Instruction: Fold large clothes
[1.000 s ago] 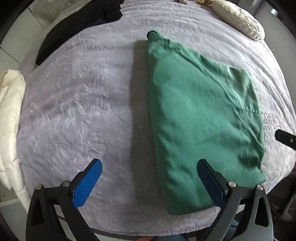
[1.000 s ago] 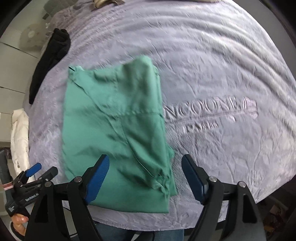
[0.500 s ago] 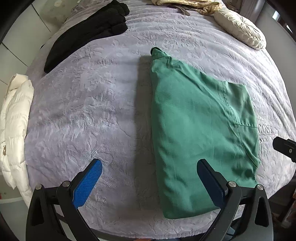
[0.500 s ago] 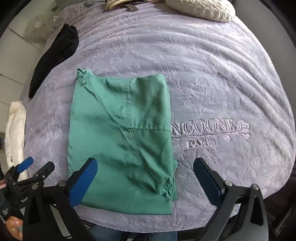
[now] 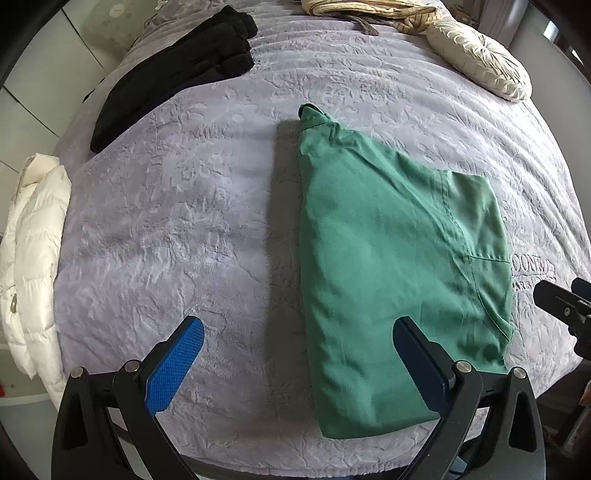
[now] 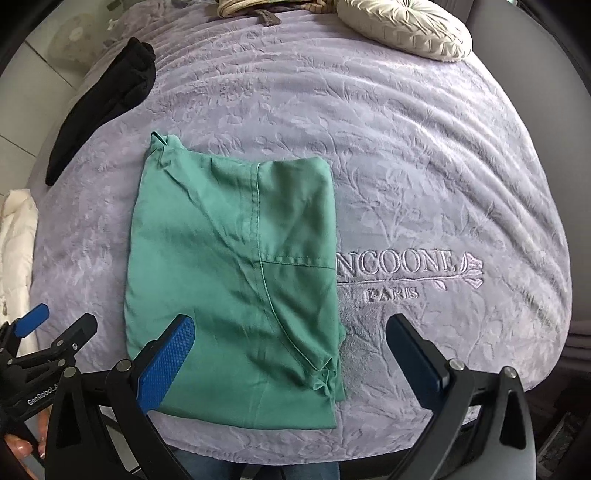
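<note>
A green garment (image 5: 384, 266) lies folded into a flat rectangle on the lilac bedspread (image 5: 177, 221); it also shows in the right wrist view (image 6: 229, 273). My left gripper (image 5: 295, 365) is open and empty, held above the bed's near edge, its right finger over the garment's near left part. My right gripper (image 6: 291, 358) is open and empty, above the garment's near right corner. The left gripper shows at the far left of the right wrist view (image 6: 51, 332).
A black garment (image 5: 177, 70) lies at the bed's far left. A white puffy jacket (image 5: 29, 258) hangs off the left edge. A cream round cushion (image 6: 406, 26) and a striped cloth (image 5: 369, 11) lie at the far end. Embroidered lettering (image 6: 399, 269) is right of the garment.
Both grippers have pulled back and up from the garment, so more of the bed shows. The right gripper's jaws have opened wider. The garment lies still.
</note>
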The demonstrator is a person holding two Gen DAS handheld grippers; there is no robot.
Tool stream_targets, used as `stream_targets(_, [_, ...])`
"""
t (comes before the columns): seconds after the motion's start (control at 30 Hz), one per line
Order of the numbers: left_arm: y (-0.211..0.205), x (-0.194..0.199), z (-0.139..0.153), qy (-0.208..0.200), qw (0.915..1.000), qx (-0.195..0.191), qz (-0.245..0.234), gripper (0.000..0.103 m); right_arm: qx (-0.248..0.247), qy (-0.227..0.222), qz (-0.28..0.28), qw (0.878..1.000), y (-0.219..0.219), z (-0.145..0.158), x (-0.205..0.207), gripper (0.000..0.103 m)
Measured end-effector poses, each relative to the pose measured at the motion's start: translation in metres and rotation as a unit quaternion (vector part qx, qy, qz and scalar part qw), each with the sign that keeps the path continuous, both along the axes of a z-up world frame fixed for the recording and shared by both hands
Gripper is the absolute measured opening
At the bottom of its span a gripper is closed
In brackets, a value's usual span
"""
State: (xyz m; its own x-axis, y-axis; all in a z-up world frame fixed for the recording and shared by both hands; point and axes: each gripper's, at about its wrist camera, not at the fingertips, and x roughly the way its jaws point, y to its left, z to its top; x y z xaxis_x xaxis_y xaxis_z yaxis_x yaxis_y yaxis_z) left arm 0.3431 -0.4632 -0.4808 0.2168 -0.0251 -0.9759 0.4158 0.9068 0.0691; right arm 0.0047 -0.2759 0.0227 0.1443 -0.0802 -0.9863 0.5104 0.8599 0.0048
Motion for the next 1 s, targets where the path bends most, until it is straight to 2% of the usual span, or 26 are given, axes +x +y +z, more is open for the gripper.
stream_targets(1.0, [-0.012,-0.002,0.003,-0.001,0.9999,-0.005,-0.01,0.102,0.001,0.004,-0.014,1.0,-0.005,-0.001,-0.002,0.103])
